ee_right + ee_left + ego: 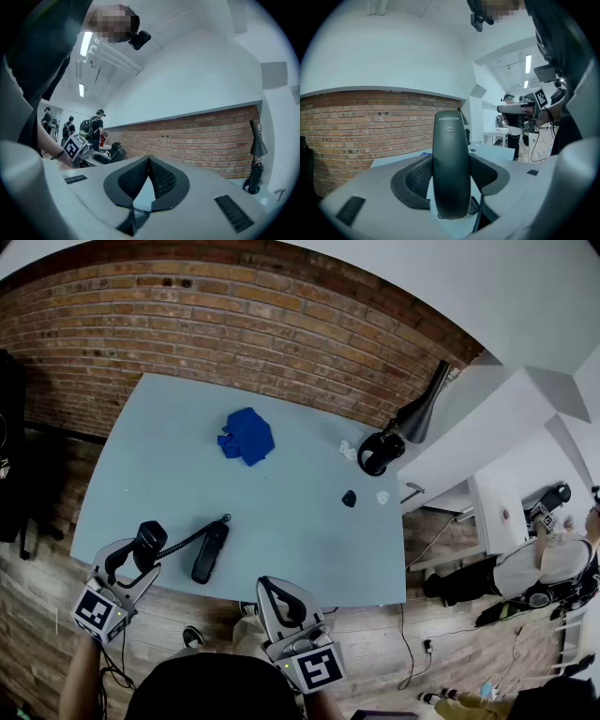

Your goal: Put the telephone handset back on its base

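My left gripper is shut on the black telephone handset, holding it over the front left corner of the light blue table. In the left gripper view the handset stands upright between the two pads, its top end pointing at the brick wall. The black base lies on the table just right of the handset, and a thin cord runs between them. My right gripper is at the table's front edge, right of the base. Its jaws meet at the tips with nothing between them.
A crumpled blue cloth lies at mid table towards the back. At the far right corner stand a black lamp and a black round object. A small black piece and white scraps lie nearby. A person stands beyond the table's right side.
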Motion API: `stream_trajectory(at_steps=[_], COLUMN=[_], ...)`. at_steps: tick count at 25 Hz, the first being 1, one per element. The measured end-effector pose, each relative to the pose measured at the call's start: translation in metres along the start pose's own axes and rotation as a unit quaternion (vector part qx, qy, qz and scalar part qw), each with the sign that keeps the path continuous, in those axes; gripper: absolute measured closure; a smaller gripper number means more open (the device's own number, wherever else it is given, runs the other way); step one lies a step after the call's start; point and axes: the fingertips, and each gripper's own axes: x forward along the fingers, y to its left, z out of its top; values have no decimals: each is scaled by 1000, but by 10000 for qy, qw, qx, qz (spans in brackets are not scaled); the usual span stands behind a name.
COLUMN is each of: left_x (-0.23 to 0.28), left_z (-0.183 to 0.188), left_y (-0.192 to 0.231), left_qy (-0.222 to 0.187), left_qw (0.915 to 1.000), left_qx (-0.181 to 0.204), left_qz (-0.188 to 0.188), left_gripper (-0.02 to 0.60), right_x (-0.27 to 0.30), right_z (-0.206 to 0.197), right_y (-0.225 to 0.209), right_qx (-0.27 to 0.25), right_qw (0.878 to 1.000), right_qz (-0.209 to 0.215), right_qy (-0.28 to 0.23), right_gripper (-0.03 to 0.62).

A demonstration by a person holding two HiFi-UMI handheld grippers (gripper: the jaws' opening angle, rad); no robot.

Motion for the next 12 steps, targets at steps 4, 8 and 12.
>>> stream_trajectory(at_steps=[4,8,12], left_x=[8,15,20], left_z=[0,0,-1], left_y=[-3,-9,-10], left_qy=[10,47,32], left_qw=[10000,10000,10000], left_qx=[56,53,44], left_qz=[34,0,-18], left_gripper=[304,302,302], right_x=[3,-2,-2], right_z=[-7,-16,-19], right_y=[-3,-7,-14], right_qx=[148,82,120], right_qw=[9999,9997,9996], right_qz=[67,48,-18], right_qy=[40,241,269], right_gripper=[580,580,580])
